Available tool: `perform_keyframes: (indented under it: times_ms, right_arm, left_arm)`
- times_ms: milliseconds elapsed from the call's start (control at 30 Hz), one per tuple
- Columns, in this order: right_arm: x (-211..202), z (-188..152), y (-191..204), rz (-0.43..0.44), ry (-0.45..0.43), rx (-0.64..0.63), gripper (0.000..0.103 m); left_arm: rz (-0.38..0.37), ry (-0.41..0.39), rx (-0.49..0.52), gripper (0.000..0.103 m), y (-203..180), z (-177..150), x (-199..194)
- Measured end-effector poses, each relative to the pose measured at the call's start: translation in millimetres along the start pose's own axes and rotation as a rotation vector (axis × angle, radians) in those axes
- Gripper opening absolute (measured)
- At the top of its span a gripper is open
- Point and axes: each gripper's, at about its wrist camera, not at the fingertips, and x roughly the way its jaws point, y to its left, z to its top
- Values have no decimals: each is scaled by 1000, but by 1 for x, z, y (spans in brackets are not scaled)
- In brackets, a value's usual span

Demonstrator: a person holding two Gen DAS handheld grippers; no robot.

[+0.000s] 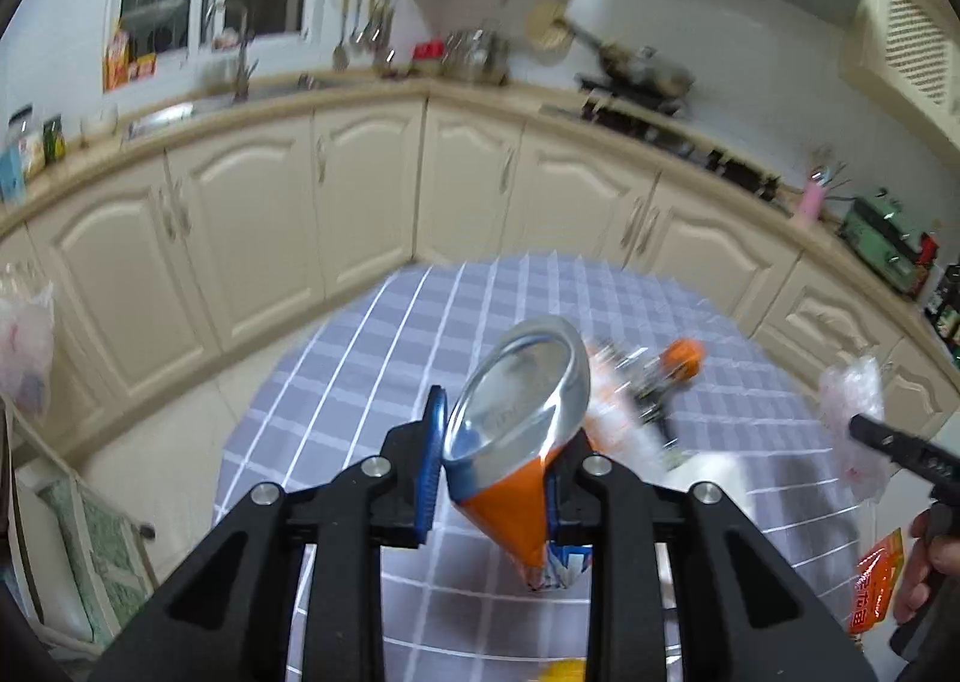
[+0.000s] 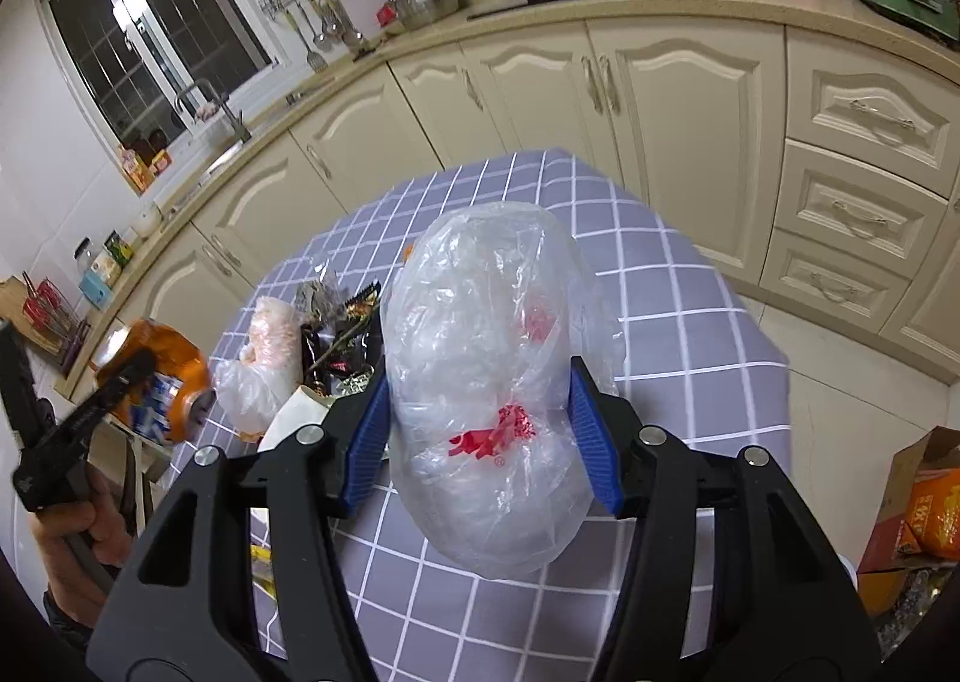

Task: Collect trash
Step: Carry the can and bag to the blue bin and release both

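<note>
Trash is in both grippers at once: a crushed orange can [image 1: 516, 442] is pinched tight between the blue pads of the left gripper [image 1: 495, 463], lifted clear of the checked tablecloth [image 1: 360, 334], and a bunched clear plastic bag [image 2: 486, 382] with red print sits clamped between the pads of the right gripper [image 2: 486, 430], also off the table. More remains to gather, as far as I can judge: a heap of wrappers [image 2: 342, 334] and another crumpled bag [image 2: 264, 364] lie on the cloth just beyond the right gripper. Both grippers tilt downward over the table, held side by side, the person's hands visible at the frame edges.
</note>
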Motion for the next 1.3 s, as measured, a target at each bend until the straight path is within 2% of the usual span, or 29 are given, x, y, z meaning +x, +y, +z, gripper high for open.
perform_keyframes:
  times_ms: [100, 200, 267, 400, 467, 500, 533, 667, 833, 1033, 1133, 1267, 1300]
  right_arm:
    - [-21, 0, -16, -1, -40, 32, 55]
    - [-48, -5, -41, -28, -80, 79, 55]
    - [-66, -14, -64, -76, -97, 117, 55]
    - [-111, -49, -139, -209, -114, 280, 55]
    - [-129, -68, -172, -266, -119, 354, 55]
    - [-141, -83, -193, -303, -119, 404, 55]
    - [-150, -96, -209, -339, -117, 442, 55]
    - [-174, -148, -265, -425, -88, 590, 56]
    - [-175, -214, -324, -471, -11, 764, 56]
    - [-157, -260, -356, -447, 54, 888, 56]
    - [-150, -271, -367, -439, 71, 921, 57]
    - [-143, -285, -377, -451, 90, 966, 63]
    - [-142, -287, -378, -455, 96, 977, 65]
  left_arm:
    - [-81, -66, 41, 25, -36, 17, -27]
    - [-182, -80, 87, 25, -77, 23, -37]
    - [-270, -66, 130, 25, -114, 21, -35]
    - [-429, 1, 239, 25, -197, 0, -22]
    - [-521, 72, 304, 25, -248, -21, -9]
    - [-547, 96, 322, 25, -261, -29, -5]
    - [-596, 138, 360, 25, -289, -43, 0]
    - [-707, 258, 490, 25, -358, -100, 20]
    - [-770, 421, 639, 25, -433, -186, 44]
    - [-750, 604, 781, 25, -494, -280, 83]
    - [-746, 660, 827, 25, -516, -311, 93]
    - [-740, 704, 890, 26, -531, -337, 98]
    - [-737, 716, 906, 33, -537, -341, 102]
